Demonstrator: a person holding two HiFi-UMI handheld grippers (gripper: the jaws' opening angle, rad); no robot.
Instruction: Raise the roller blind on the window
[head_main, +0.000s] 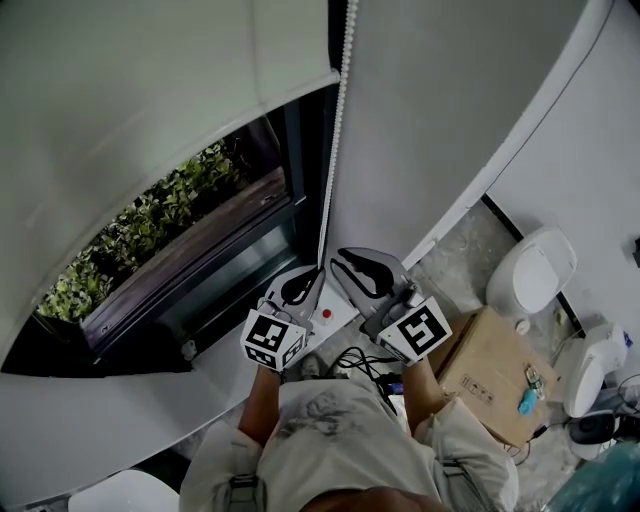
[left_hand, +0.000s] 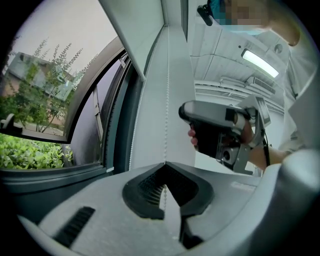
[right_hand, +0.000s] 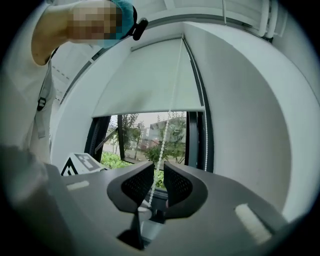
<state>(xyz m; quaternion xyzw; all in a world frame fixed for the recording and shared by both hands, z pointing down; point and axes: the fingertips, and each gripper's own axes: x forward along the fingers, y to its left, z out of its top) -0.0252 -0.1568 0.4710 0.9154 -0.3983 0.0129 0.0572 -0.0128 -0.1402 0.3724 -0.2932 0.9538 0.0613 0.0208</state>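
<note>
Left claw (left_hand: 165, 165): your jaws are pressed together at the tips, pinching the bead chain (left_hand: 167, 100).
Right claw (right_hand: 159, 172): your jaws stand a narrow gap apart, and the chain runs through it.
Roller blind (right_hand: 150, 85): covers the upper part of the window (right_hand: 145, 137); shrubs (right_hand: 112, 160) show below its hem.

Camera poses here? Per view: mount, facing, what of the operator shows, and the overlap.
Head view: on the head, looking steeply down at the window; shows left claw, right claw, forearms, lap.
Left gripper view: on the left claw, looking up along the bead chain its jaws pinch; shows the right claw in hand.
Right gripper view: on the right claw, facing the roller blind; jaws slightly apart around the chain.
Shared: all three see the chain.
</note>
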